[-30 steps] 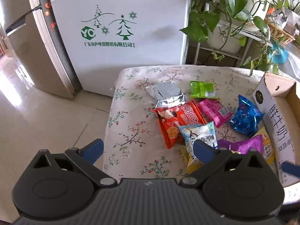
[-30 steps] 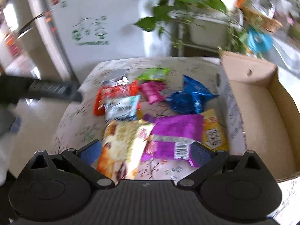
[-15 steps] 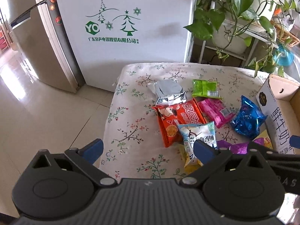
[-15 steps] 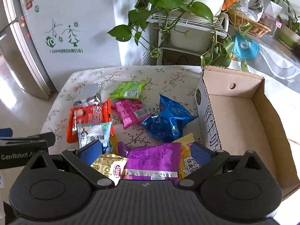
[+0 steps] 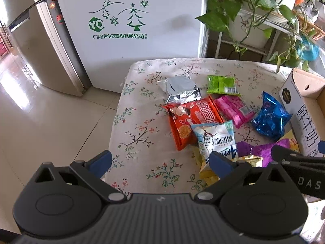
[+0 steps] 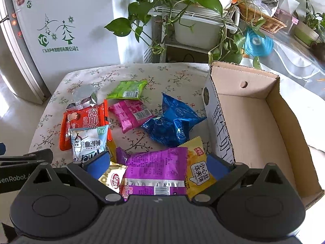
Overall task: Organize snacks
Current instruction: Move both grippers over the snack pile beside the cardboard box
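Lying between the right gripper's (image 6: 156, 165) spread fingers, the purple packet (image 6: 156, 168) sits ungripped.

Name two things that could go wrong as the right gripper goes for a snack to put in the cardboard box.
1. The purple packet overlaps the yellow waffle packet and a cream packet, all between the open right gripper fingers; closing may grab more than one or drag the neighbours.
2. The cardboard box wall rises right beside the yellow packet, so the right finger might bump it.
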`<state>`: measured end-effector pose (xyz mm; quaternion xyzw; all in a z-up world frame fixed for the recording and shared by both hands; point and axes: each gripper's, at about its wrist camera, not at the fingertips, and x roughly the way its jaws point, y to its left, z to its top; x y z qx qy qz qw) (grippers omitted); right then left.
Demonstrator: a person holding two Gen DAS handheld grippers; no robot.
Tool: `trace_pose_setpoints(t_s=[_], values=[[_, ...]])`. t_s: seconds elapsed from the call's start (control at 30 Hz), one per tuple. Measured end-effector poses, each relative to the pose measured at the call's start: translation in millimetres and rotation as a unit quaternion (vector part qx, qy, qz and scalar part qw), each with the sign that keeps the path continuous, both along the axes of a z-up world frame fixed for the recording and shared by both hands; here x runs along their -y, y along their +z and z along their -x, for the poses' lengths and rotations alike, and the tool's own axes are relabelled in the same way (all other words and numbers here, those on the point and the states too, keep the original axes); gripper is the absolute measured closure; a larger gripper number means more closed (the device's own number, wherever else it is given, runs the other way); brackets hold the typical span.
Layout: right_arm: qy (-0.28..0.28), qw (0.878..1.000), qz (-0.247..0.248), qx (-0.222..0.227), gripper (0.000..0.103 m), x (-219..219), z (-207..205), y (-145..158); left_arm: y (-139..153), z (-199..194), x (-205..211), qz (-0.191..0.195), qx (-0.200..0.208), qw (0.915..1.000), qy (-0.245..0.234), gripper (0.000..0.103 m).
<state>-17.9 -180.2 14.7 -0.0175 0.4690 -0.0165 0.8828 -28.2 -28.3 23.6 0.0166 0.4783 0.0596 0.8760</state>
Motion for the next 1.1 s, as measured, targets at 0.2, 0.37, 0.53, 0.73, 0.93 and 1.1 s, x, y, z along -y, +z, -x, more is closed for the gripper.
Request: trace_pose_setpoints(t_s=[0.2,0.37,0.53,0.73,0.93,1.1], values=[[-0.001,1.0,0.007,-0.002,0.0,-1.5,0.1,-1.2,-4.5,1.2,3.3,-0.008,-0.004,1.0,0.0,0.002],[-0.002,1.0,0.004,-0.005,0.0,-0.3,-0.4,-1.0,-4.4,1.7,3.6,-0.007,-0.003,1.0,0.0,0.003],[-0.002,1.0,0.006,-0.006,0.0,-0.2,-1.0,-1.9,-5.5,0.6,3.7,-0.009,-0.003,1.0,0.001,0.003],[-0.002,1.0,0.005,-0.006,0.0,-1.3,-0.8,-3.4,-6.1,1.0,3.0,-0.009,-0.005,0.9999,0.002,0.003],[-0.003,1.0,0.004,-0.007,0.0,-1.1,-0.9,-3.6,-6.2,1.1,2.7,-0.008,-0.005,0.9999,0.002,0.004],[-0.003,1.0,0.004,-0.008,0.0,-1.1,-1.1,-3.4,-6.9,1.5,3.2,-0.008,-0.004,1.0,0.002,0.004]])
